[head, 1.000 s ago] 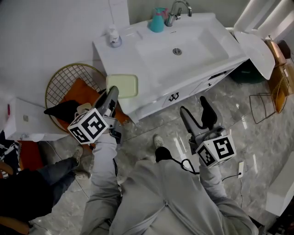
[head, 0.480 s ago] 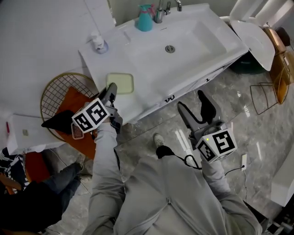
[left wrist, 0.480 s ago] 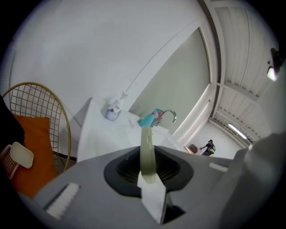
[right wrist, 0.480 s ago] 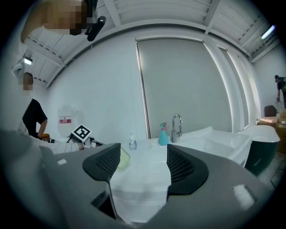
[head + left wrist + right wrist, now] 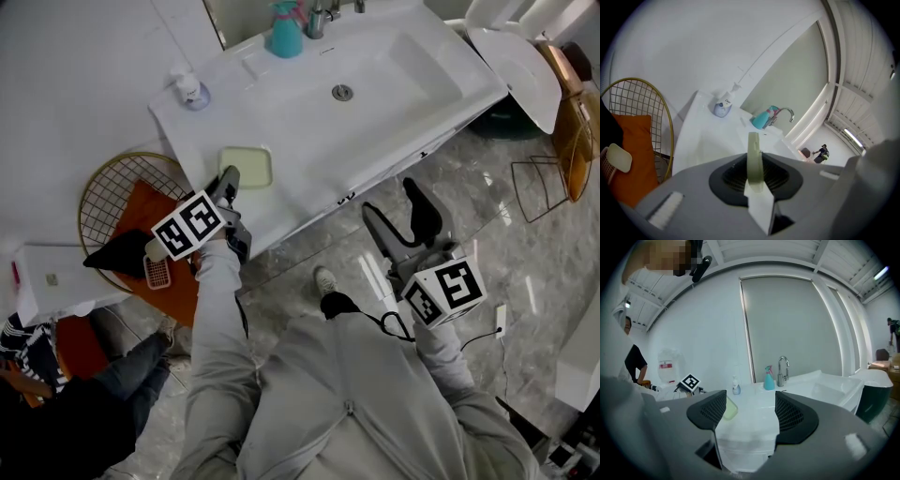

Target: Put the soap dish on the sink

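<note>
The soap dish (image 5: 246, 167) is pale green with rounded corners and lies flat over the front left part of the white sink counter (image 5: 281, 108). My left gripper (image 5: 228, 182) is shut on its near edge. In the left gripper view the soap dish (image 5: 753, 150) shows edge-on between the dark pads of the left gripper (image 5: 755, 165). Whether the dish touches the counter I cannot tell. My right gripper (image 5: 393, 201) hangs open and empty over the floor in front of the vanity. In its own view the right gripper (image 5: 750, 411) faces the counter.
A soap pump bottle (image 5: 190, 89) stands at the counter's back left, and a teal spray bottle (image 5: 285, 36) stands by the faucet (image 5: 319, 14). The basin (image 5: 394, 75) lies to the right. A gold wire basket (image 5: 98, 183) with orange cloth sits left of the vanity; a toilet (image 5: 511, 66) far right.
My left gripper has carried the soap dish from beyond the counter's front corner to over the counter, and lower. The right gripper has shifted only slightly.
</note>
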Demonstrator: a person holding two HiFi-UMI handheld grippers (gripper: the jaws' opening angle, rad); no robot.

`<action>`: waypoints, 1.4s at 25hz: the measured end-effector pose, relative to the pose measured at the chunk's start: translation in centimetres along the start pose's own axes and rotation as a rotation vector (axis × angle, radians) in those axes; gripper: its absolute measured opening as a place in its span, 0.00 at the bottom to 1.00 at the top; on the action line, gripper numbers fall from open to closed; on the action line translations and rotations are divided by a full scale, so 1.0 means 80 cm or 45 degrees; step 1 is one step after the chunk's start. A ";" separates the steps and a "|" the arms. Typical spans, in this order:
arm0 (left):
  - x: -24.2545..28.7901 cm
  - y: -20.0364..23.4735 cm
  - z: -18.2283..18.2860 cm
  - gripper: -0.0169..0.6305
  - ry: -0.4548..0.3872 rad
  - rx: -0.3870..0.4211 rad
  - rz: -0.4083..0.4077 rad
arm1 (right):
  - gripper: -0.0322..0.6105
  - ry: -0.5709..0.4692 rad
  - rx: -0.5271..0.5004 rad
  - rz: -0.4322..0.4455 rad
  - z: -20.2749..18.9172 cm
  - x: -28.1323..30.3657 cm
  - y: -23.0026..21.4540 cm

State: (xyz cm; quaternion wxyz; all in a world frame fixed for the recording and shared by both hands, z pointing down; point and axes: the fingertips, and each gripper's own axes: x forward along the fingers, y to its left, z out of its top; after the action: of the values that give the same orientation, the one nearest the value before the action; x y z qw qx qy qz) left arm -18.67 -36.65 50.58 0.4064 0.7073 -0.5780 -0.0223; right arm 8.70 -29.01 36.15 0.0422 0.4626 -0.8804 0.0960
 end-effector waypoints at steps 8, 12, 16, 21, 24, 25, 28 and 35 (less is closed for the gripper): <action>0.018 0.021 -0.010 0.21 0.062 -0.009 0.063 | 0.54 0.011 0.003 -0.011 -0.003 0.005 -0.005; 0.018 0.026 -0.010 0.22 0.069 0.026 0.090 | 0.54 0.011 0.006 -0.011 -0.004 0.005 -0.006; 0.017 0.025 -0.008 0.22 0.066 0.063 0.096 | 0.54 0.006 0.006 -0.003 -0.003 0.006 -0.003; 0.015 0.026 -0.004 0.29 0.049 0.127 0.115 | 0.54 0.004 0.006 0.010 -0.003 0.006 0.000; 0.015 0.028 -0.004 0.35 0.046 0.184 0.147 | 0.54 0.003 0.009 0.013 -0.003 0.006 0.000; 0.014 0.028 -0.004 0.36 0.045 0.197 0.153 | 0.54 0.003 0.010 0.014 -0.003 0.006 0.000; 0.012 0.029 -0.004 0.37 0.044 0.223 0.168 | 0.54 0.002 0.010 0.016 -0.004 0.005 0.000; -0.002 0.024 0.006 0.37 0.002 0.266 0.170 | 0.54 -0.004 0.003 0.027 -0.001 0.005 0.006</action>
State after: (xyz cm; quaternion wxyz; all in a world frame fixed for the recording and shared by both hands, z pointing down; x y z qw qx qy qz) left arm -20.48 -36.78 51.30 0.3314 0.7058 -0.6227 0.0659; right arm 8.08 -29.06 36.24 0.0392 0.4533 -0.8852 0.0967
